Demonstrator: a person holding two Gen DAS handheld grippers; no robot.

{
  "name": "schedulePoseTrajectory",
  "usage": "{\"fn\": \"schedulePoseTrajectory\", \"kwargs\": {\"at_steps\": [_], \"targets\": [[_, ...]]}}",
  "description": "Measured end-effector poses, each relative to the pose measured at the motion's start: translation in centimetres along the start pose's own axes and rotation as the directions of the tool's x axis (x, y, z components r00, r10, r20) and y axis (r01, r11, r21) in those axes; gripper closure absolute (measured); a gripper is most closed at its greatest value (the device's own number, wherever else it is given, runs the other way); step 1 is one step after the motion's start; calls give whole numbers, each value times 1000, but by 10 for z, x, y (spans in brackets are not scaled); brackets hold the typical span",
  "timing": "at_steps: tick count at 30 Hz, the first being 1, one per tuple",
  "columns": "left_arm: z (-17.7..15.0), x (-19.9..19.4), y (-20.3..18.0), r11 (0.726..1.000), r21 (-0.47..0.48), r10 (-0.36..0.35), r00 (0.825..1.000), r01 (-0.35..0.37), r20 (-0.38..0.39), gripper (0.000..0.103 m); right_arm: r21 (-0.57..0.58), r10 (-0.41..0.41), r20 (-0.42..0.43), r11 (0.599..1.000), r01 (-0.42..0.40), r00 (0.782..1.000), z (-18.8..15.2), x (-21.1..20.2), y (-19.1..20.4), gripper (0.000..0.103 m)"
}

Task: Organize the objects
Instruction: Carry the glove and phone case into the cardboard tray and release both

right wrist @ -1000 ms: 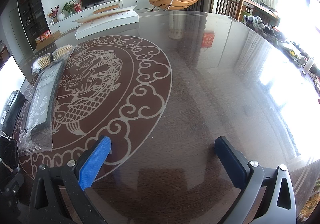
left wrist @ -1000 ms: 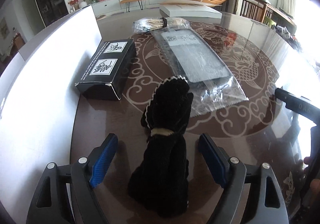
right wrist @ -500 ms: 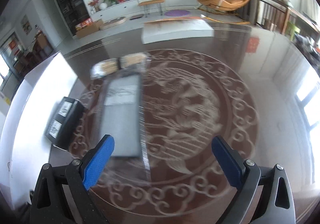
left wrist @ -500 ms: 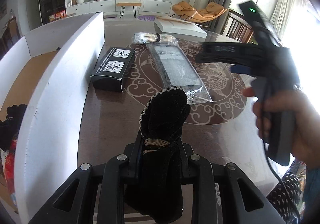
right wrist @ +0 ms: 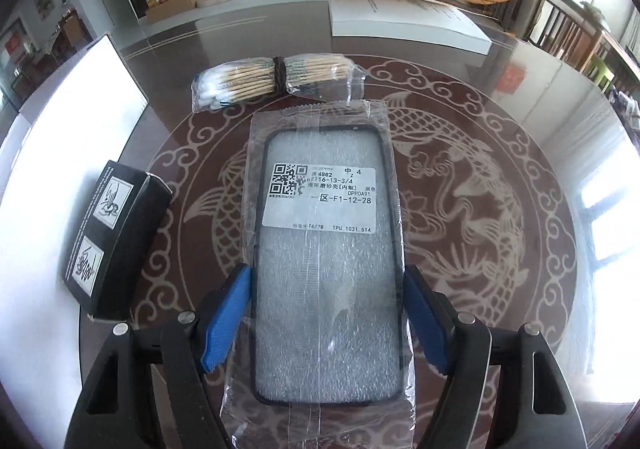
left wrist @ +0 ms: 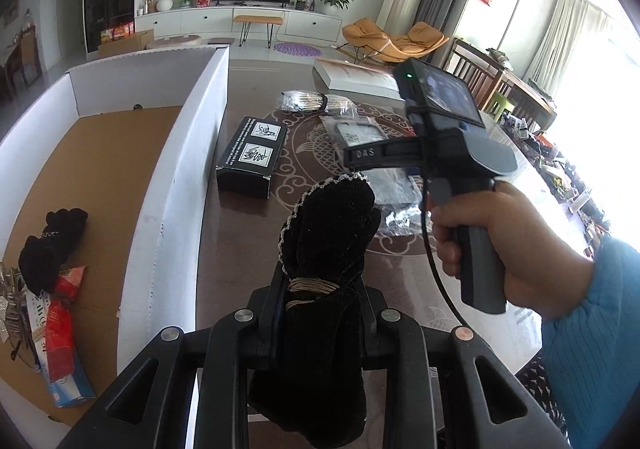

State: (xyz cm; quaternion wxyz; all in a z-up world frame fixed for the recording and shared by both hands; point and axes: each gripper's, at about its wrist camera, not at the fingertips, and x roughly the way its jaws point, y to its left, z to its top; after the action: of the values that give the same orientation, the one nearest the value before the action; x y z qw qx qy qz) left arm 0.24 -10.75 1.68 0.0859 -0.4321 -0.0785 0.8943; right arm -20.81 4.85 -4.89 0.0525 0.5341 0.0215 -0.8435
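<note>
L gripper (left wrist: 320, 313), fingers pinching a black velvet pouch (left wrist: 328, 245), holds it above the counter (left wrist: 240, 249) beside a white cardboard box (left wrist: 176, 185). R gripper (right wrist: 326, 321) straddles a bagged phone case (right wrist: 326, 249) lying on the counter w/ fingers (right wrist: 226, 323) just closing in, pads beside its edges; contact unclear.

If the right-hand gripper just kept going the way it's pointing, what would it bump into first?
Most likely the bagged phone case, which already lies between the right gripper's blue pads, its jaws just closing around it. Behind it lies only the table; depth is hard to judge.
</note>
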Motion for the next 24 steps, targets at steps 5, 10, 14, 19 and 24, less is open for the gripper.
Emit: {"fn": "schedulePoseTrajectory", "kwargs": {"at_steps": [5,10,14,19,24], "targets": [[3,-9,7,1000,-7,-2,1000,2,25,77,-9,-23,152,1000,24,988,-38,-60,-8,28],[5,-14,13,1000,-23,-5,1000,6,31,77,-18,-21,252,999,27,967,-54,-108,1,28],[4,-27,14,999,-29,-14,999,15,48,77,-52,-15,293,998,31,956,-56,-133,14,28],[10,-47,21,999,-44,-23,996,26,81,77,-87,3,324,996,26,946,-56,-147,33,28],[22,-81,63,995,-88,55,991,-44,123,77,-143,133,329,986,-89,935,-59,-180,69,28]]}}
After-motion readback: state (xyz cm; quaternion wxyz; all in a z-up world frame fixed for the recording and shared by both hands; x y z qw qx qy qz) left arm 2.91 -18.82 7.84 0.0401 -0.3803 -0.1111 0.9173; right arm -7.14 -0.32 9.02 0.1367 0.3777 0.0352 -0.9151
